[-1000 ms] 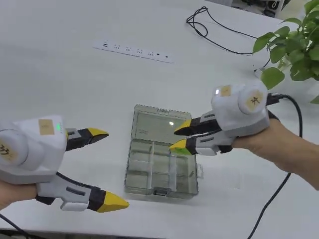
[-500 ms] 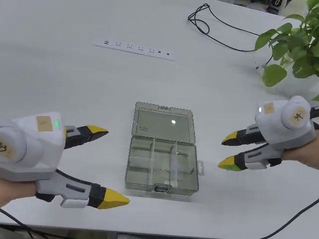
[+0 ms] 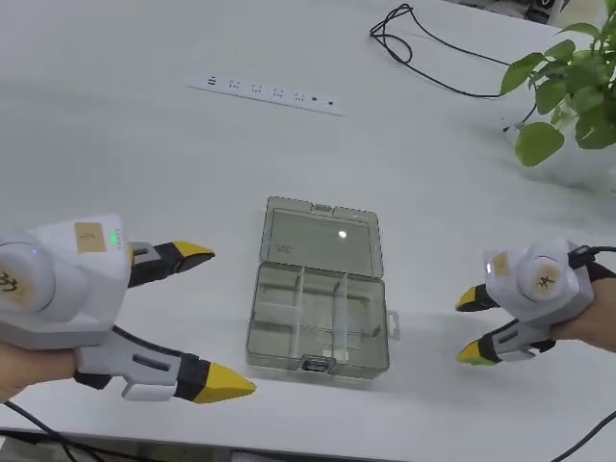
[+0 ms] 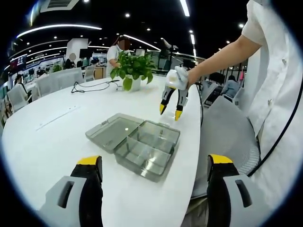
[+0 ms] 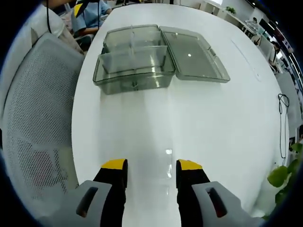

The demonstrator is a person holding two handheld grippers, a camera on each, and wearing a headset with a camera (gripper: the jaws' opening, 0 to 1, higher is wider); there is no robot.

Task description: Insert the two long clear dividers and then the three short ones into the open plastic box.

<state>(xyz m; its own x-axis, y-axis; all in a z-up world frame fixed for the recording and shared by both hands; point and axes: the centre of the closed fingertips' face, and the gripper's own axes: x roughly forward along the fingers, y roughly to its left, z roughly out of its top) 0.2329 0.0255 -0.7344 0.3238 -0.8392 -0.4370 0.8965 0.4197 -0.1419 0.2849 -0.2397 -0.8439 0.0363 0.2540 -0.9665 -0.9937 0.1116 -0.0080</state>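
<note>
Left gripper (image 3: 219,320) wide, right gripper (image 3: 466,328) parted, both empty; box (image 3: 279,362) unlidded, dividers (image 3: 299,298) inside.

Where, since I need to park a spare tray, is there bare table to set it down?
Widest bare patch: the table between the power strip and the box. A smaller one lies between the left gripper and the box. Crowded: the far right corner, with cable and plant.
</note>
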